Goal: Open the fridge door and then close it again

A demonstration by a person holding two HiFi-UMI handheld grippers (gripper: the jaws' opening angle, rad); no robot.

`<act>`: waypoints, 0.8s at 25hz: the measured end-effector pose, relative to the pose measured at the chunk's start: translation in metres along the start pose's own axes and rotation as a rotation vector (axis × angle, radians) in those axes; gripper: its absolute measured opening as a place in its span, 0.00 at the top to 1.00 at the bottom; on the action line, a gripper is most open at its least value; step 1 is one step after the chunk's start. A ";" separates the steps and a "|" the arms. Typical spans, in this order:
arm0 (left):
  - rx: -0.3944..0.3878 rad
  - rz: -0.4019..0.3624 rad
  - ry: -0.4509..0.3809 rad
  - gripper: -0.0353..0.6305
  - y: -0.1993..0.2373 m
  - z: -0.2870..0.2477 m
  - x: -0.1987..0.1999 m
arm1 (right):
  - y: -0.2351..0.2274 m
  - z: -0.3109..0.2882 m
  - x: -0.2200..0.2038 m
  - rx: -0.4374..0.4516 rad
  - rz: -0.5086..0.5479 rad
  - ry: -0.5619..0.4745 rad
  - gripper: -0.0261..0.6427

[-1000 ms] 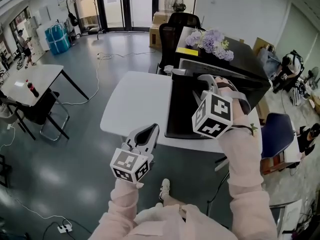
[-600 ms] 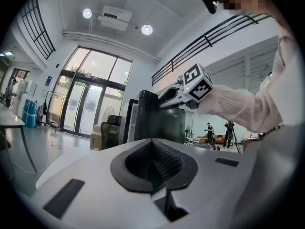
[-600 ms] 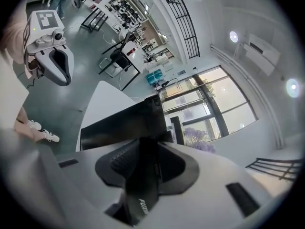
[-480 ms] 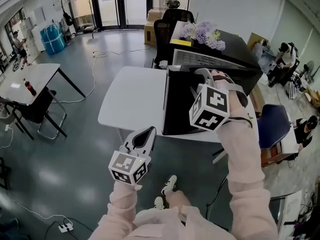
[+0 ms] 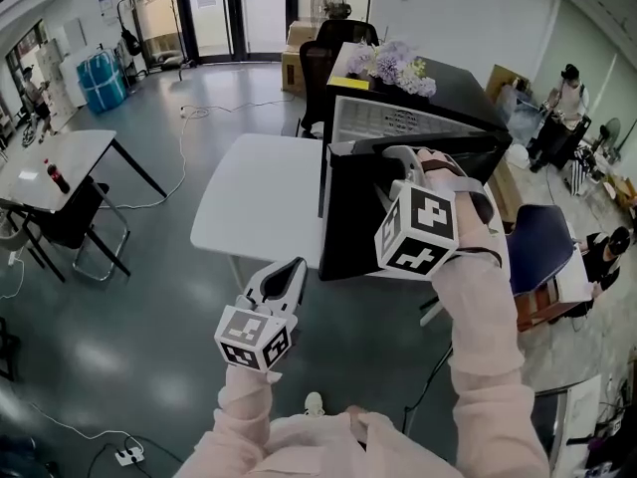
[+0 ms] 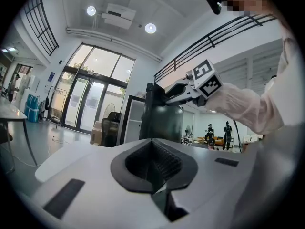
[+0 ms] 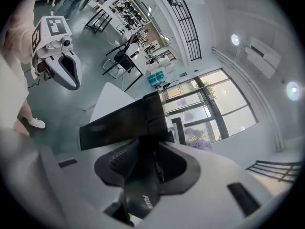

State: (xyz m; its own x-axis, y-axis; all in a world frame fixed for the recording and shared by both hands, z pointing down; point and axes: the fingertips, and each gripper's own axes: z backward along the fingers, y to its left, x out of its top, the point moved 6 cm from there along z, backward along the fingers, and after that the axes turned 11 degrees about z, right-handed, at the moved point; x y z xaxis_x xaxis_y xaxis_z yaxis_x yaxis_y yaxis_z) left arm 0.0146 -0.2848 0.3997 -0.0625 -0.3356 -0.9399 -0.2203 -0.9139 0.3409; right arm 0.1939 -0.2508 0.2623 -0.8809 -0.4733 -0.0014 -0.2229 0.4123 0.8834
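Door's swung further out vs a sec ago: fridge door (image 5: 363,217) now stands well off the fridge (image 5: 448,118) body, w/ the pale interior showing behind its top edge; right gripper (image 5: 396,155) has travelled out w/ it. Fridge sits on the white table (image 5: 254,192), flowers (image 5: 393,66) on its top.

Right claw's jaws have just been opening; in the right gripper view the door's top edge sits between them, but the pads look slack around it, not clamped, so we read it as fairly wide & letting go. Left gripper (image 5: 291,272) hangs low in front of the table, well apart from the fridge; jaws together, nothing in them.

Step, as we judge it: opening half is about done; door's ajar enough to count, closing not yet begun.

Next move prob. calls for a fresh hold or a flat push on the door's outer face, swinging it back on its hinge till it seats; we'd keep the push level so the fridge doesn't slide on the table.
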 end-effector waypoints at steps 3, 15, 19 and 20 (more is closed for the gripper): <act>0.006 -0.001 -0.007 0.93 -0.006 0.000 -0.001 | 0.004 0.007 -0.001 -0.003 0.003 -0.012 0.77; 0.049 -0.010 -0.034 0.93 -0.067 0.007 -0.017 | 0.032 0.059 -0.016 0.003 0.055 -0.096 0.76; 0.074 -0.011 -0.046 0.93 -0.095 0.016 -0.031 | 0.048 0.079 -0.029 0.006 0.073 -0.122 0.76; 0.081 -0.013 -0.049 0.93 -0.101 0.019 -0.033 | 0.051 0.084 -0.031 0.008 0.077 -0.129 0.76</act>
State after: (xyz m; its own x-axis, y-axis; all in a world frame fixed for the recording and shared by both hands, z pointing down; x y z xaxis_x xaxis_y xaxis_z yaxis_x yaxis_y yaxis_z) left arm 0.0205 -0.1772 0.3963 -0.1062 -0.3102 -0.9447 -0.2990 -0.8962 0.3278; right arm 0.1751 -0.1497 0.2686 -0.9416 -0.3366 0.0058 -0.1555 0.4503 0.8792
